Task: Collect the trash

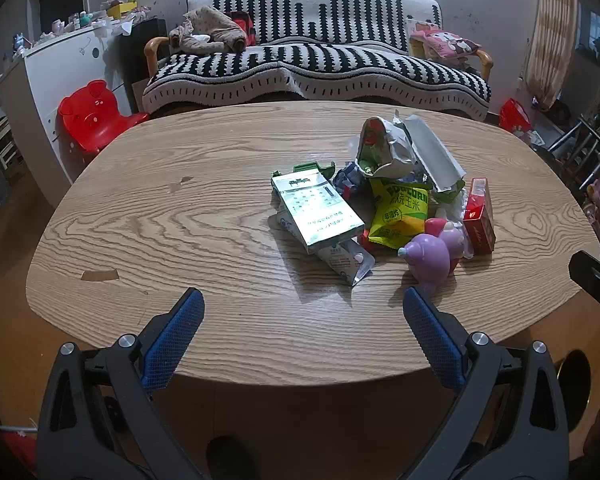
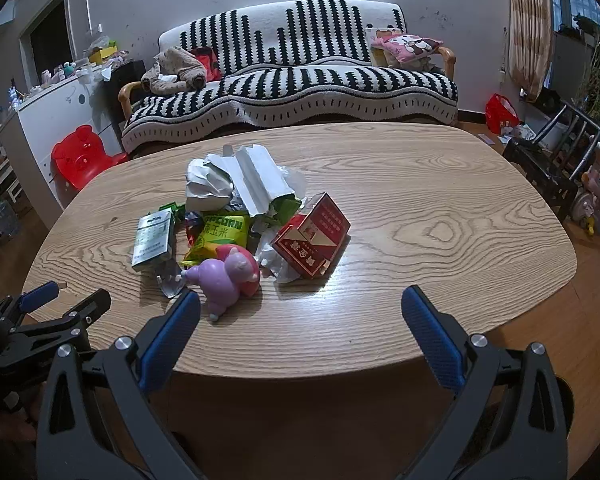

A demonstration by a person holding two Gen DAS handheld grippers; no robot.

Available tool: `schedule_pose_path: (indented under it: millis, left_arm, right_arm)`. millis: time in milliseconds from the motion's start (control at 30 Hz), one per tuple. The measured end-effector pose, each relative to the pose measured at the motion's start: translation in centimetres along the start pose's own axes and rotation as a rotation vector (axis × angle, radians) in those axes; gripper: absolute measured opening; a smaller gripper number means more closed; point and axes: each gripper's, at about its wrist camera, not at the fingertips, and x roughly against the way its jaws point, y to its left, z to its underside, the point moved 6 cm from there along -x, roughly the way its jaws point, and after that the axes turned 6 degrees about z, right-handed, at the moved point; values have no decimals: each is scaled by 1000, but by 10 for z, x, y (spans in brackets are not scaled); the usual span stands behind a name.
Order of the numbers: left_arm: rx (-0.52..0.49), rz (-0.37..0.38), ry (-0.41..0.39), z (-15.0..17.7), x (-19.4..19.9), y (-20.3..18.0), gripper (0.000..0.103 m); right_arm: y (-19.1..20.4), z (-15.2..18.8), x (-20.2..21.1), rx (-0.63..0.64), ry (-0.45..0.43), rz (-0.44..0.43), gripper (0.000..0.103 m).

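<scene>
Both grippers hang spread wide and hold nothing: the left gripper (image 1: 303, 300) and the right gripper (image 2: 301, 298) sit over the near edge of the wooden surface (image 1: 180, 208). Just beyond, at about 1 o'clock from the left gripper, lies the trash pile: a purple toy (image 1: 426, 258) nearest, a yellow-green snack bag (image 1: 400, 210), a green-and-white carton (image 1: 318, 208), a red box (image 2: 310, 240) and crumpled foil wrappers (image 1: 404, 148). Behind stands a striped sofa (image 1: 312, 56).

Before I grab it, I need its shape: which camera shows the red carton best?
The right wrist view: the red carton stands unblocked, top flap open, two printed faces visible. The left wrist view shows only a narrow side of it, far right behind the pile.
</scene>
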Motion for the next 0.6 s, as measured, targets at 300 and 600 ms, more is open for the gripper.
schedule_pose_path:
  millis: [300,600]
  left_arm:
    - [-1,-1,-2,0,0,-1,97]
    - [-1,-3,-4,0,0,0,97]
  right_arm:
    - [0,0,1,2,-2,-1,97]
    - [-1,0,1,0,0,-1,97]
